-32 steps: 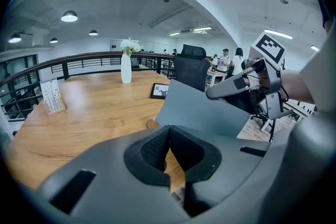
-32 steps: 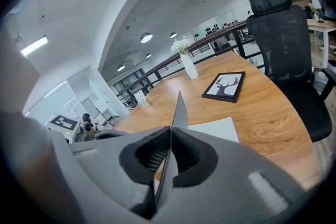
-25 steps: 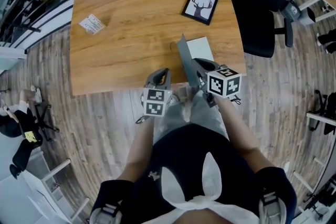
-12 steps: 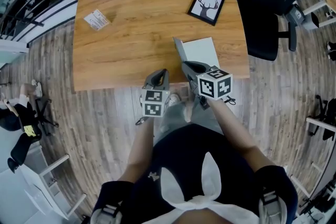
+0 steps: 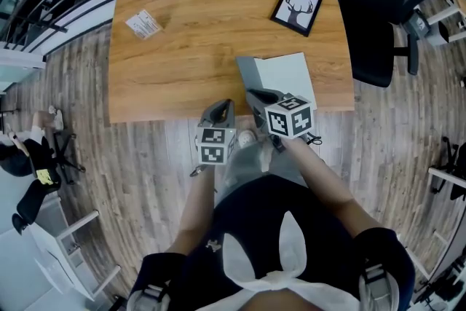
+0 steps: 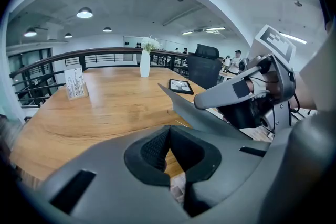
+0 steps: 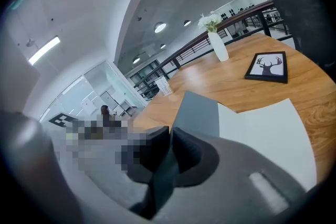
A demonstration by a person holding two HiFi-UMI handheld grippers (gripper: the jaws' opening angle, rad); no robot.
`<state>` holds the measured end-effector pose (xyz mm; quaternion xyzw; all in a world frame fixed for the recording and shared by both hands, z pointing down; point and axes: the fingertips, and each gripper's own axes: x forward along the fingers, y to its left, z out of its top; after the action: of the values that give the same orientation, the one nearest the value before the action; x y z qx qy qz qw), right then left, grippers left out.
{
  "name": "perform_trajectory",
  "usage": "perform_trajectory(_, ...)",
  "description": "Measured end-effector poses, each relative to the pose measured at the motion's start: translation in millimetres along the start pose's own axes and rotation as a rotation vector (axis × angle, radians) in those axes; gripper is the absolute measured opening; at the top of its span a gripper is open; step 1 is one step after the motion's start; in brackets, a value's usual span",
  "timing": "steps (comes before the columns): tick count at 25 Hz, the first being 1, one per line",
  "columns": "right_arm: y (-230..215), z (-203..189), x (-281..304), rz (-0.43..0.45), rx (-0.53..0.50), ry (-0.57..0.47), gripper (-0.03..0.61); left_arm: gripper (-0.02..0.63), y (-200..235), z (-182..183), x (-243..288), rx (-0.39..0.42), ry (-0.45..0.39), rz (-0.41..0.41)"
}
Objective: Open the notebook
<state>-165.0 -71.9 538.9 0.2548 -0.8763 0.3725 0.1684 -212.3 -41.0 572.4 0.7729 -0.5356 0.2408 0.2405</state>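
Office worktop, seen from above: a person works two hand-held grippers at the near edge of a wooden table [image 5: 182, 62].

At far left a small printed card stand [image 5: 143, 24] sits well away from the work. The left gripper [image 6: 168, 131] hangs just off the table edge, near the notebook. Its jaws are pressed together with nothing between them, and it appears to be held in reserve, perhaps to steady the pages.

Toward the far end of the table stands a white vase [image 6: 145, 63]. It is the only container in view, holds a small bunch of white flowers [image 6: 149, 43], and stands well clear of the action.

Right of centre, at the near edge, lies the notebook [image 5: 287, 75]. Its white page is exposed and its grey cover [image 5: 253, 75] is raised at a steep tilt along the page's left side. The cover stands up because the right gripper [image 7: 170, 136] has its edge pinched between narrow jaws. Those jaws are now opening, with the cover edge between them, which suggests the cover is about to be let go to fall open to the left. On that reading the task looks mostly done.

Beyond the notebook a black-framed deer picture [image 5: 297, 9] lies flat on the table, apart from it. A black office chair [image 5: 378, 11] stands off the table's right edge.
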Motion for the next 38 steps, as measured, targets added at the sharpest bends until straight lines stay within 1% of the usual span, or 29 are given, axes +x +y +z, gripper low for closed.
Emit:
perform_trajectory(8,6.8,-19.0,33.7,-0.009,-0.003,0.039,0.023,0.017,16.0,-14.2,-5.6,-0.023,0.012,0.003)
perform_trajectory(22,4.2,-50.6,80.3,-0.061,-0.038,0.099,0.011,0.017,36.0,-39.2,-1.9,-0.036,0.053,-0.009)
perform_trajectory(23,2.0,-53.7,83.1,-0.069,-0.041,0.109,-0.002,0.017,36.6,-40.5,-1.2,-0.037,0.054,-0.011)
perform_trajectory(26,-10.6,-68.4,89.6,-0.117,-0.05,0.15,-0.002,0.017,40.0,-47.2,0.2,-0.037,0.06,-0.013)
perform_trajectory(30,-29.3,-85.4,90.8,-0.162,-0.021,0.183,-0.002,0.017,43.7,-52.2,0.6,-0.043,0.069,-0.018)
perform_trajectory(35,-33.2,-84.7,87.4,-0.179,-0.008,0.18,-0.002,0.017,44.8,-53.2,0.9,-0.044,0.072,-0.024)
perform_trajectory(38,-32.5,-77.3,79.0,-0.186,-0.017,0.163,-0.002,0.017,42.3,-44.6,1.0,-0.04,0.058,-0.03)
